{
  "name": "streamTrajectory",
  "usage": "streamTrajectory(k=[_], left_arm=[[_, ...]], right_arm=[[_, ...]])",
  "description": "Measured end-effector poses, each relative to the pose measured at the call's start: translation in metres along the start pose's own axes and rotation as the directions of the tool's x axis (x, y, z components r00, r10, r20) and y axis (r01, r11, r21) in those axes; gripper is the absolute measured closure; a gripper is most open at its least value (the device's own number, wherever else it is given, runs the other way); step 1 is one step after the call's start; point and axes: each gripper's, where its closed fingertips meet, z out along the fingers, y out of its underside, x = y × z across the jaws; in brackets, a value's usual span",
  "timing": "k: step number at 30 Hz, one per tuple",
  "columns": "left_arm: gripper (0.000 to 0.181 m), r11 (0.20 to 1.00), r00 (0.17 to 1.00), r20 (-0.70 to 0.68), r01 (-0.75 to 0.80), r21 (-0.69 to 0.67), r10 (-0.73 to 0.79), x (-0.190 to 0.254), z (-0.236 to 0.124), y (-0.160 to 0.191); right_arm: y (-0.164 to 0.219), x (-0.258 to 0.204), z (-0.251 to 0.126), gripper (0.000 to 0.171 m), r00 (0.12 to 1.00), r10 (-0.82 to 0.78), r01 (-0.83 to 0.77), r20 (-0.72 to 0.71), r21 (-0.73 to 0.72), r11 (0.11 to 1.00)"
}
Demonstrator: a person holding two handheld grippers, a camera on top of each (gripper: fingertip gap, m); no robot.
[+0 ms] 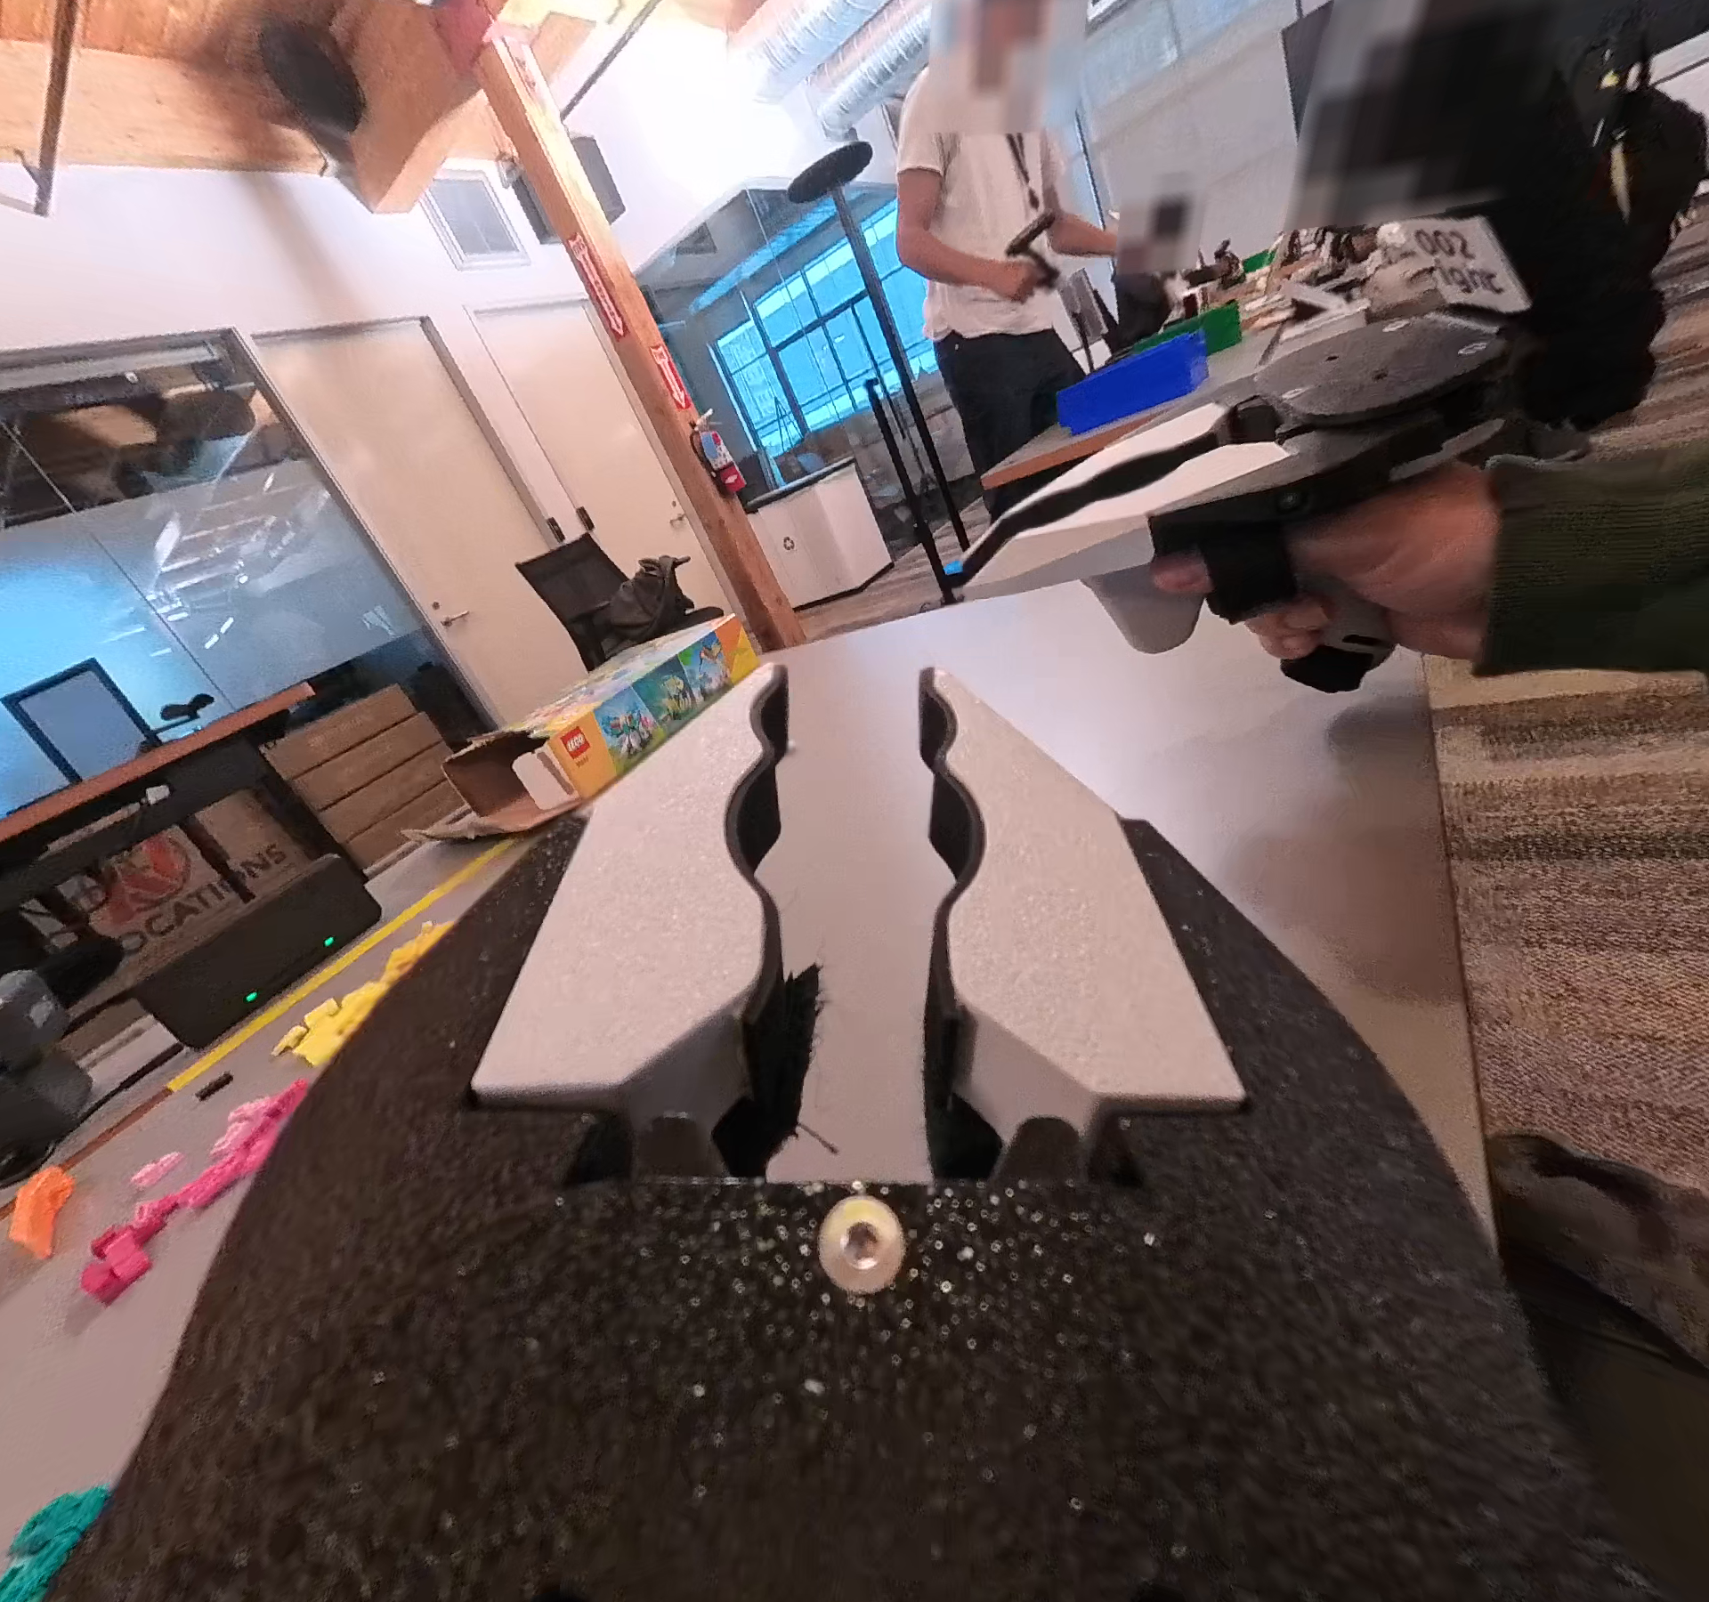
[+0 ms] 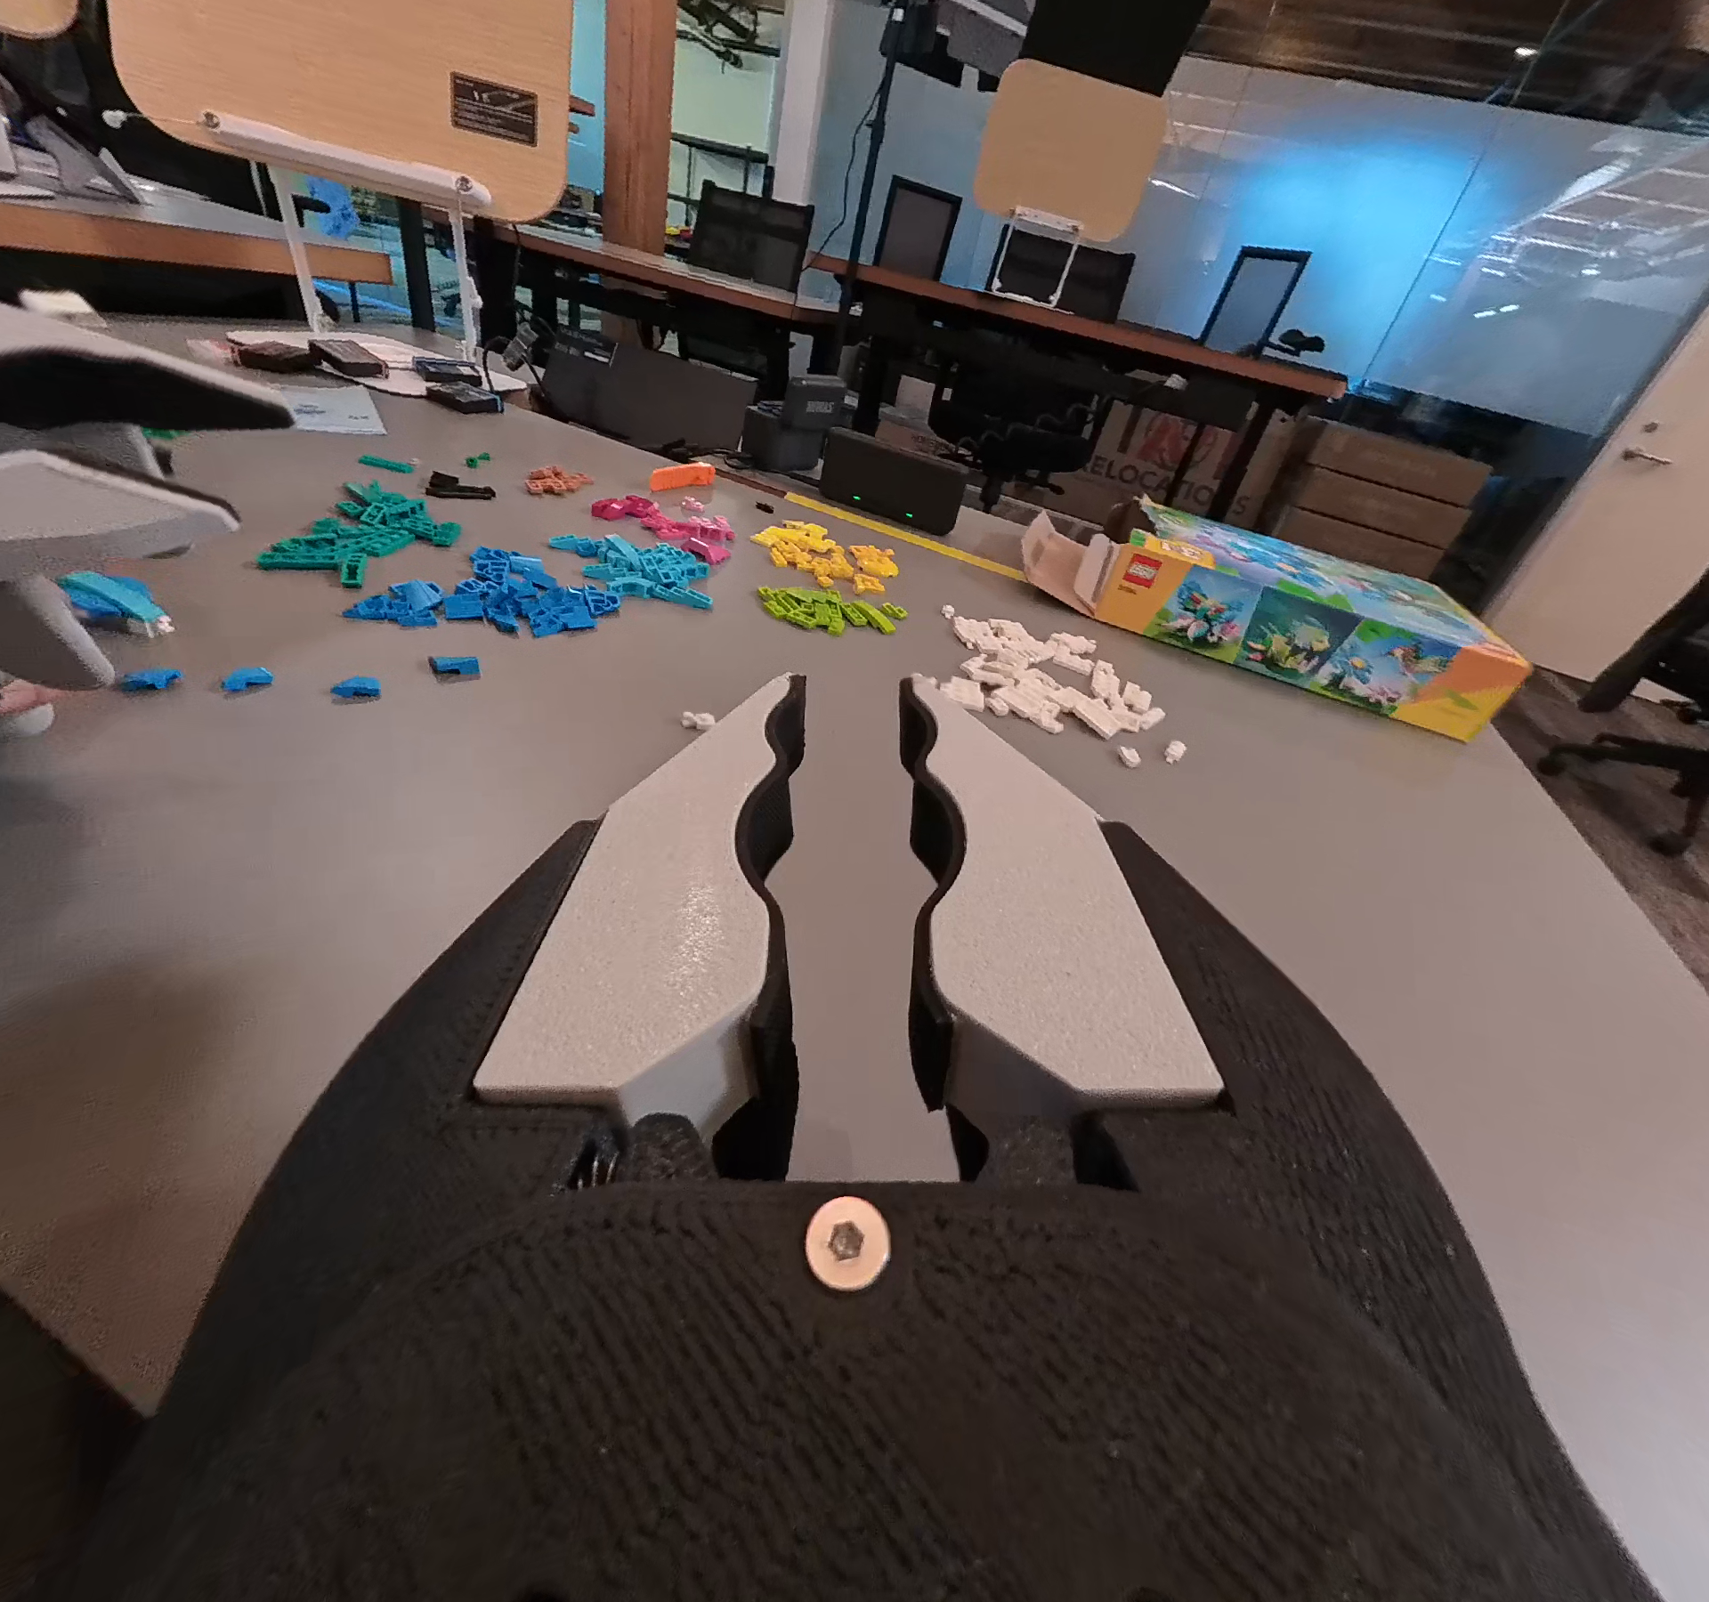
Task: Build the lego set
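Observation:
Loose lego pieces lie sorted by colour on the grey table (image 2: 370, 864): teal (image 2: 361, 531), blue (image 2: 499, 596), light blue (image 2: 647, 568), pink (image 2: 666, 522), yellow (image 2: 823, 554), lime (image 2: 823, 610) and white (image 2: 1045, 679). A small blue and teal partly built model (image 2: 111, 601) sits at the left. My right gripper (image 2: 853, 684) is open and empty, just short of the white pile. My left gripper (image 1: 853, 684) is open and empty, above bare table; it also shows in the right wrist view (image 2: 250, 466), above the small model. The right gripper (image 1: 966, 577) shows at the upper right of the left wrist view.
The opened lego box (image 2: 1295, 614) lies at the table's far right. A black device with a green light (image 2: 892, 485) and a yellow tape line (image 2: 906, 531) are at the far edge. The table's right edge (image 1: 1443, 818) drops to carpet. A person (image 1: 989, 263) stands at another table. There is about 12 cm between the tips of the two grippers.

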Motion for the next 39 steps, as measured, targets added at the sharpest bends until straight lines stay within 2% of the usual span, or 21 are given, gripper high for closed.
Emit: streamTrajectory(k=[4,11,21,25,29,31,39], left_arm=[[0.155,0.999,1.000,-0.007,0.028,-0.038,-0.028,0.001,-0.011,-0.002],[0.156,0.998,0.995,0.087,0.055,-0.043,-0.051,-0.015,-0.059,-0.022],[0.155,0.998,0.978,0.208,0.022,-0.066,-0.008,-0.087,-0.131,-0.043],[0.155,0.999,0.955,0.296,0.016,-0.051,0.000,-0.123,-0.164,-0.043],[0.156,0.998,0.913,0.404,0.054,0.024,-0.060,-0.159,-0.199,-0.045],[0.156,0.999,0.894,0.445,0.054,0.006,-0.051,-0.175,-0.214,-0.041],[0.156,1.000,0.820,0.572,0.027,-0.012,-0.015,-0.215,-0.268,-0.026]], right_arm=[[0.005,-0.007,0.018,0.152,0.998,-0.043,0.044,0.034,-0.018,0.999],[-0.001,-0.024,0.051,0.152,0.995,-0.044,0.042,0.094,0.021,0.999],[-0.006,-0.037,0.072,0.150,0.986,-0.153,0.149,0.068,0.052,0.987],[-0.003,-0.029,0.070,0.150,0.977,-0.215,0.214,0.009,0.051,0.976],[-0.003,-0.014,0.069,0.148,0.969,-0.234,0.238,-0.079,0.050,0.970],[-0.003,-0.007,0.069,0.146,0.960,-0.249,0.256,-0.128,0.037,0.966],[0.017,0.015,0.077,0.141,0.886,-0.386,0.355,-0.257,-0.160,0.921]])
